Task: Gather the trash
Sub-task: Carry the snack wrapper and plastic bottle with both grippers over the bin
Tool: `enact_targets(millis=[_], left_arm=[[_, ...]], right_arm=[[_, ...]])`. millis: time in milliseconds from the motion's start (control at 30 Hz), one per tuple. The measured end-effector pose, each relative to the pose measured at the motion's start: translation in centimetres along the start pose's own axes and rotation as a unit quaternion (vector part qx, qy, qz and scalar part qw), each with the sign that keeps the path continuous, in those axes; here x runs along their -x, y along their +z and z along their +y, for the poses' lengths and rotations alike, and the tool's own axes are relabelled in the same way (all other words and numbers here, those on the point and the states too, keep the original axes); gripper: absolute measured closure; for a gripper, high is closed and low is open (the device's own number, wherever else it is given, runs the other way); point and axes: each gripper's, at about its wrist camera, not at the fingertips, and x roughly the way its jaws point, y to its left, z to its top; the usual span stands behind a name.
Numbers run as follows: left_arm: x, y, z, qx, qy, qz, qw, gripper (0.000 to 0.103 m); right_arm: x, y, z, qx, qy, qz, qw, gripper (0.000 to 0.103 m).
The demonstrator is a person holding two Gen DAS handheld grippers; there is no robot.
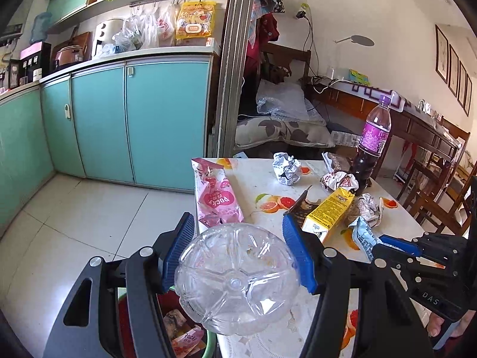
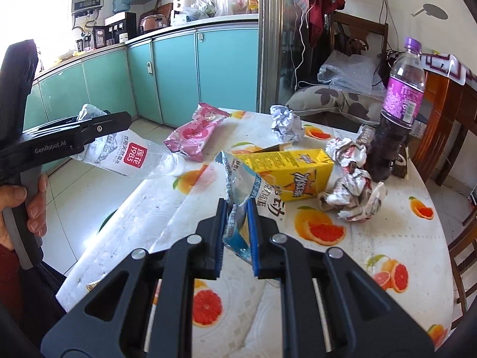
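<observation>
My left gripper [image 1: 235,232] is shut on an empty clear plastic bottle [image 1: 238,280], held at the table's left edge above a green bin [image 1: 190,337] with wrappers in it. The bottle [image 2: 134,158] also shows in the right wrist view. My right gripper [image 2: 237,208] is shut on a blue and white snack wrapper [image 2: 238,185], just above the table. On the table lie a pink Pocky bag [image 1: 216,197], a yellow drink carton [image 1: 328,211], crumpled foil balls [image 1: 286,168] and a purple-labelled bottle [image 1: 372,140].
The table [image 2: 372,298] has a white cloth with orange-slice prints. Turquoise cabinets [image 1: 134,119] stand behind, across a tiled floor. Wooden chairs [image 1: 432,191] stand at the right of the table. A cushion and clutter lie behind it.
</observation>
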Motion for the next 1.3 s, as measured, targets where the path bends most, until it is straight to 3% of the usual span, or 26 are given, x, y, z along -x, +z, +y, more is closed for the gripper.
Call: enact_targets(millis=[567,833,1100,1300], left_arm=[[2.5,0.0,2.1,0.014,-0.004,-0.025,0.9996,0.044],[2.8,0.1,3.7,0.028,0.020,-0.029,0.9990,0.044],[2.8,-0.3,6.3,0.044,0.049,-0.021,0.9976,0.044],[2.9,-0.9,8.4,0.055,0.069,-0.011,0.9960,0.044]], right_arm=[[0.7,1.6,2.4,0.017,0.013,-0.024,0.999,0.089],[0.5,2.4,3.2,0.017,0.031,-0.033,0.999,0.089],[-0.1,4.4,5.5,0.033,0.065,-0.049,0.996,0.089],[-1.9,5.7,7.5,0.033,0.116,-0.038,0.992,0.089]])
